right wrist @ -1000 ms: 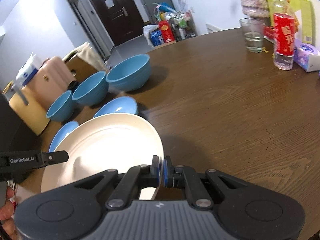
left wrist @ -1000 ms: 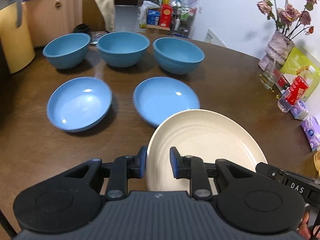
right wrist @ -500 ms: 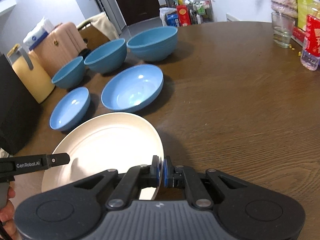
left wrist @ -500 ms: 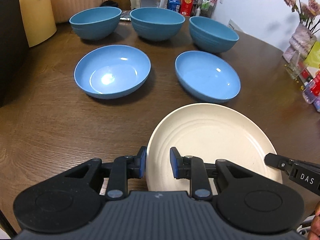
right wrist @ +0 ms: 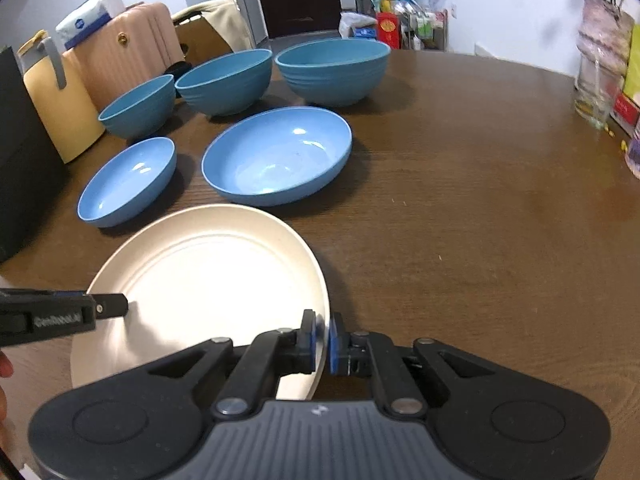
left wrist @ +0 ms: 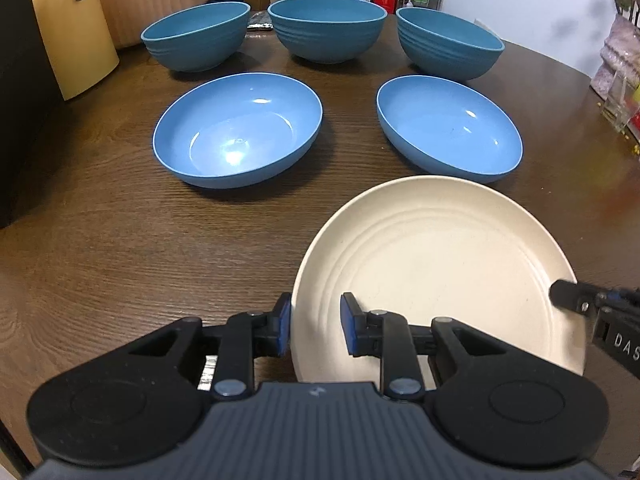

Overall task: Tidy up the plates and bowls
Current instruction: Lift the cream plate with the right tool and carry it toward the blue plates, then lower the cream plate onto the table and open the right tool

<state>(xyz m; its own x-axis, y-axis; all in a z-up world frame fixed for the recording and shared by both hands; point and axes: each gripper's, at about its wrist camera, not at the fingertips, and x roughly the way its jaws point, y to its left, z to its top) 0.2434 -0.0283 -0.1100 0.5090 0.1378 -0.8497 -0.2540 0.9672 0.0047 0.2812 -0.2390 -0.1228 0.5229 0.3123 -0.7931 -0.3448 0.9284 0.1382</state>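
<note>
Right tongs (right wrist: 323, 338) pinch cream plate (right wrist: 208, 276) rim.

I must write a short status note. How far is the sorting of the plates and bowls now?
Done, it seems: three deep blue bowls stand in a back row, and two shallow blue bowls in front of them. In hand: the cream plate, gripped at opposite rims by the left tongs and the right tongs, low over the table. Left: set the plate down and let go.

A cream plate (left wrist: 440, 264) with faint raised rings lies on a dark brown wood-grain desk (left wrist: 120, 248). Two shallow bowls (left wrist: 238, 128) are bright blue; three deep bowls (left wrist: 326, 26) are duller teal-blue.
</note>
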